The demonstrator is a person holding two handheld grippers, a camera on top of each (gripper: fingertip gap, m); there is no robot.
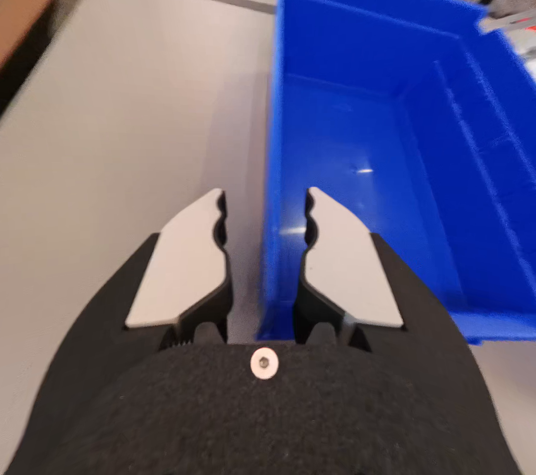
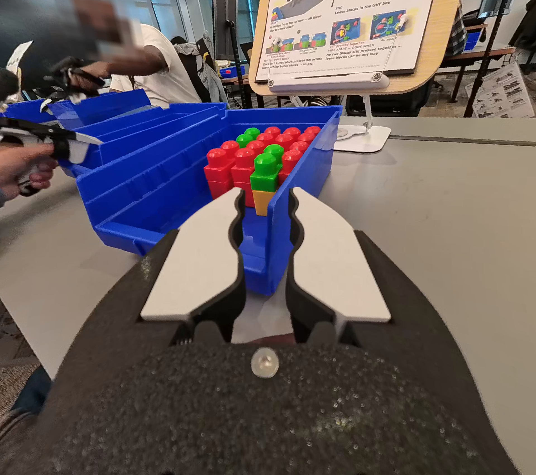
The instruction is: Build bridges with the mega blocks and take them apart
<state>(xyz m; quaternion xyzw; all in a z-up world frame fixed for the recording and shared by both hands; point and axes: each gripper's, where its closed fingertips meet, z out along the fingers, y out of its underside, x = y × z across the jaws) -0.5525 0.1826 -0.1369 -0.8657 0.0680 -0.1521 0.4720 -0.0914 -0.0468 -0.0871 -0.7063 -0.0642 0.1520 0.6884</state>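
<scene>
Left gripper point(image 1: 265, 194): jaws parted and empty, poised above the near wall of an empty blue bin point(image 1: 377, 142), one finger over the grey table point(image 1: 116, 113), the other over the bin's interior. This view is motion-blurred.

Right gripper point(image 2: 265, 194): jaws likewise parted, nothing between them, straddling the near right wall of a second blue bin point(image 2: 162, 200). Just ahead of its fingertips, inside that bin, stand the mega blocks point(image 2: 261, 153): rows of red ones packed against the far corner, several green blocks point(image 2: 265, 171) among them, the nearest green one seated on a yellow block point(image 2: 262, 203). Farther left of the right gripper, the left gripper appears again in a hand point(image 2: 20, 168) over the neighbouring bin. Beyond the bins stands an instruction board point(image 2: 348, 11) on a white stand.

Step in hand, as judged: fetching a piece from the stocked bin, no block yet grasped. The next move likely calls for shifting the right gripper leftward off the wall, then closing on the green-topped stack squarely, clear of the red neighbours.
</scene>
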